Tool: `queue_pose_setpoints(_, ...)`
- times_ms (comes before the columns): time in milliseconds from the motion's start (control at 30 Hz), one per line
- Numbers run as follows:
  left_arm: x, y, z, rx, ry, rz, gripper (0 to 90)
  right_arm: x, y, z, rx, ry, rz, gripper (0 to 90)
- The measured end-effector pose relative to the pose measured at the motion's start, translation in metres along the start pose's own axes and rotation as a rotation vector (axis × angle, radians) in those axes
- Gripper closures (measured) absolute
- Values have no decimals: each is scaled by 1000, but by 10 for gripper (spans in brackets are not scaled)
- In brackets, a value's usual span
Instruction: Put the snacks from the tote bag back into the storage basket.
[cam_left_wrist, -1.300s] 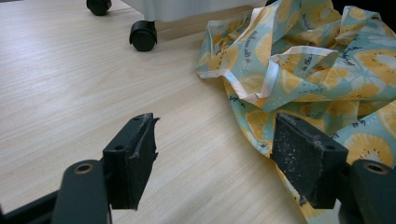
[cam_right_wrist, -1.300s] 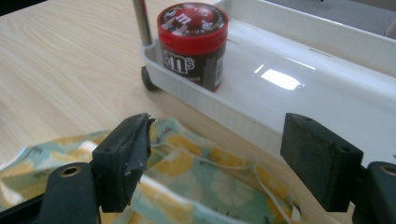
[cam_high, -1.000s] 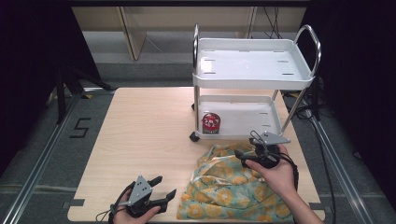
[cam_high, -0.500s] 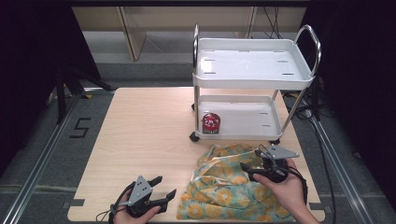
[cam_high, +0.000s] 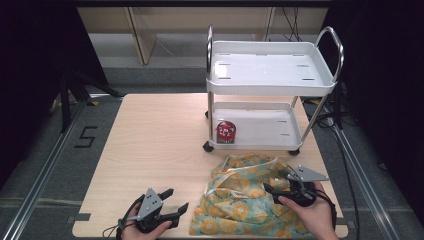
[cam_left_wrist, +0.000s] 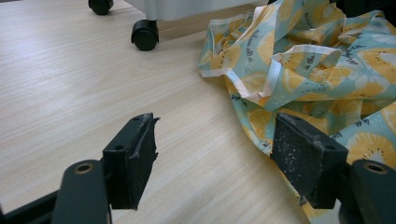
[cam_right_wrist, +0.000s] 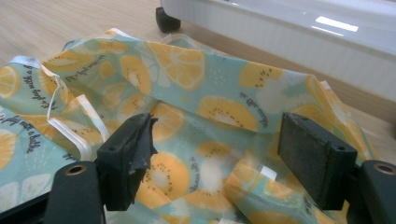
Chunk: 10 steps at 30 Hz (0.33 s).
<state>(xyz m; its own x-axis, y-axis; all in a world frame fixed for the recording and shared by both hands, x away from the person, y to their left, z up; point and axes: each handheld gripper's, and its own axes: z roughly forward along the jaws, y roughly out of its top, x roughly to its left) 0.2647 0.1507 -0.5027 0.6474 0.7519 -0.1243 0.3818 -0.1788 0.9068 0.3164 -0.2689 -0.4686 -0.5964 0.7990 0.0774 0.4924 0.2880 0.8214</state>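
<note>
We read this as the start of a grab on the citrus-print cloth bag (cam_high: 240, 205), crumpled near the table's (cam_high: 150, 145) front-right corner, just in front of the white trolley (cam_high: 270, 75). R gripper (cam_high: 280, 186) hovers over the bag's right part, jaws wide apart, nothing held; prob. lining up on a fold. L gripper (cam_high: 172, 200) waits at front edge, left of bag, jaws also spread, empty. Bag's long axis approx. front-to-back, tilted; white strap (cam_left_wrist: 273, 77) lies toward its left side. Red tin (cam_high: 226, 131) on trolley's lower shelf.
</note>
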Motion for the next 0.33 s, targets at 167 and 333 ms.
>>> queue_pose_setpoints(167,2,1,-1,14,-4,16,301,-1,-7,0,-31,-10,-16,291)
queue_pose_setpoints(333,2,1,-2,18,3,15,300,-1,-8,0,-44,-5,-35,292)
